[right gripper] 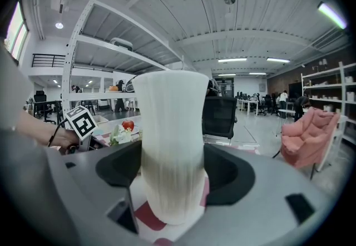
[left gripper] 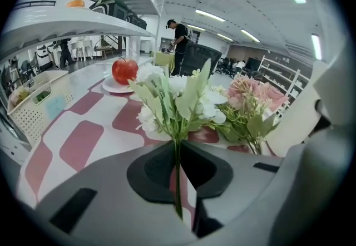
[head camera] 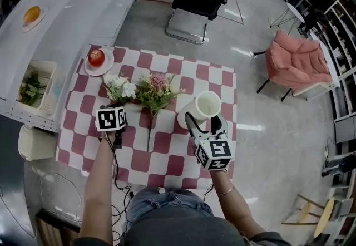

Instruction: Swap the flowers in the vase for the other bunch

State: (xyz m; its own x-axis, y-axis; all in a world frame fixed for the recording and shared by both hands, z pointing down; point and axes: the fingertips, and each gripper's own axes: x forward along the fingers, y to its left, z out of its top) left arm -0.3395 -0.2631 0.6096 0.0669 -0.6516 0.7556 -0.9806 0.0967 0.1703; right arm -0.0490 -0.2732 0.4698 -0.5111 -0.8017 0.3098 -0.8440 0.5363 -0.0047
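Stems of the white bunch (left gripper: 177,93) sit pinched between the closed jaws of the left gripper (left gripper: 179,181), blooms pointing away from the person, low over the checkered counter (head camera: 167,161). The right gripper (right gripper: 171,186) is clamped around the white vase (right gripper: 169,122), which stands upright, looks empty, and sits off to the bunch's right. Between them the pink bunch (head camera: 156,90) lies flat, stem toward the person. The white bunch likely must cross rightward over it, then tip stems-down above the vase's mouth.
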